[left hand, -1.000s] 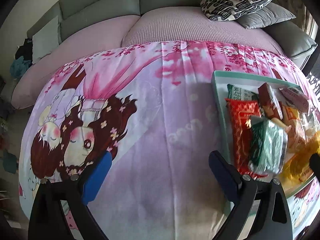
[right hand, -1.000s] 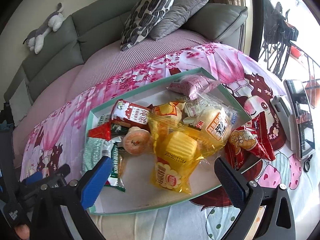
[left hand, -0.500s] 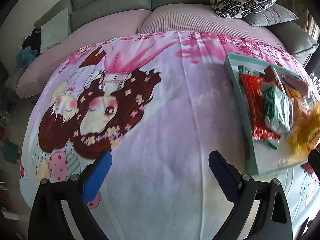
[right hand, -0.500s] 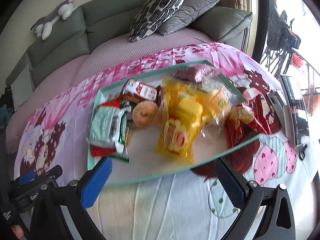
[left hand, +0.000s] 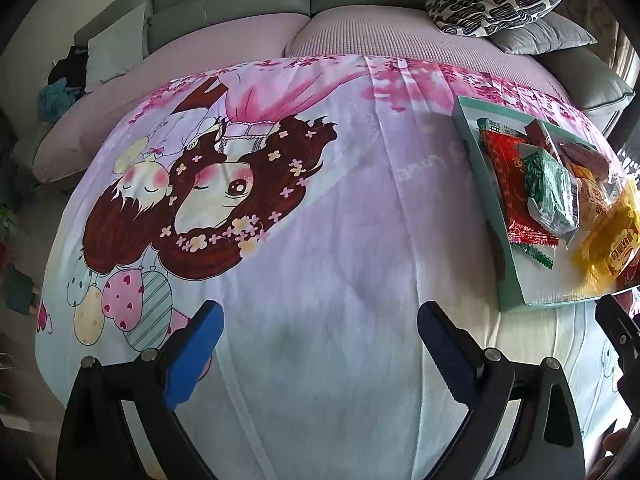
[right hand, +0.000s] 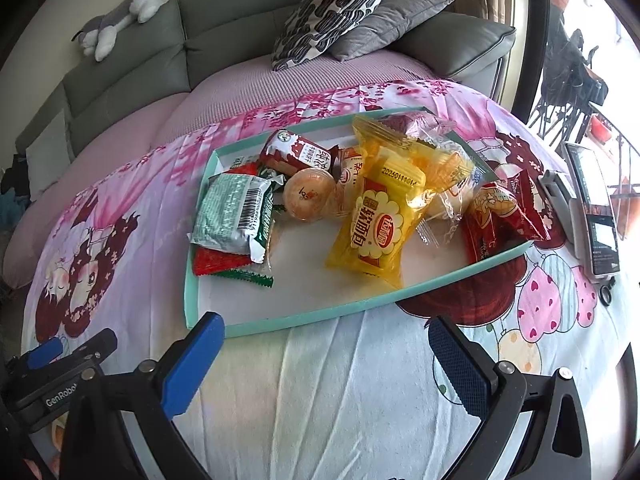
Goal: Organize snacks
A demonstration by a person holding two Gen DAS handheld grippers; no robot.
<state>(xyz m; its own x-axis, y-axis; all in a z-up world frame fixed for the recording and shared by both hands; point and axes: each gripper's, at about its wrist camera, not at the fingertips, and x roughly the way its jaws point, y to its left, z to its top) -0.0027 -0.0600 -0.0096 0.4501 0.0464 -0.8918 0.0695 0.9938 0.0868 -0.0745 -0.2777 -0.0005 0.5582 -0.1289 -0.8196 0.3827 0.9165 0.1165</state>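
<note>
A shallow teal-rimmed tray (right hand: 320,317) lies on the pink cartoon cloth and holds several snacks: a yellow bread packet (right hand: 380,224), a green packet (right hand: 234,212), a red packet (right hand: 218,260), a jelly cup (right hand: 310,194) and a red milk carton (right hand: 296,154). A red snack bag (right hand: 502,212) leans over the tray's right rim. My right gripper (right hand: 326,354) is open and empty, just in front of the tray. My left gripper (left hand: 320,342) is open and empty over bare cloth, left of the tray (left hand: 486,216).
A phone (right hand: 596,208) and a white device lie at the cloth's right edge. A sofa with a patterned cushion (right hand: 332,12), a grey cushion and a plush toy (right hand: 116,16) stands behind. The left gripper's tip shows in the right wrist view (right hand: 48,352).
Both grippers have pulled back toward me, away from the tray. The tray now sits farther off in both views. Both stay open and empty.
</note>
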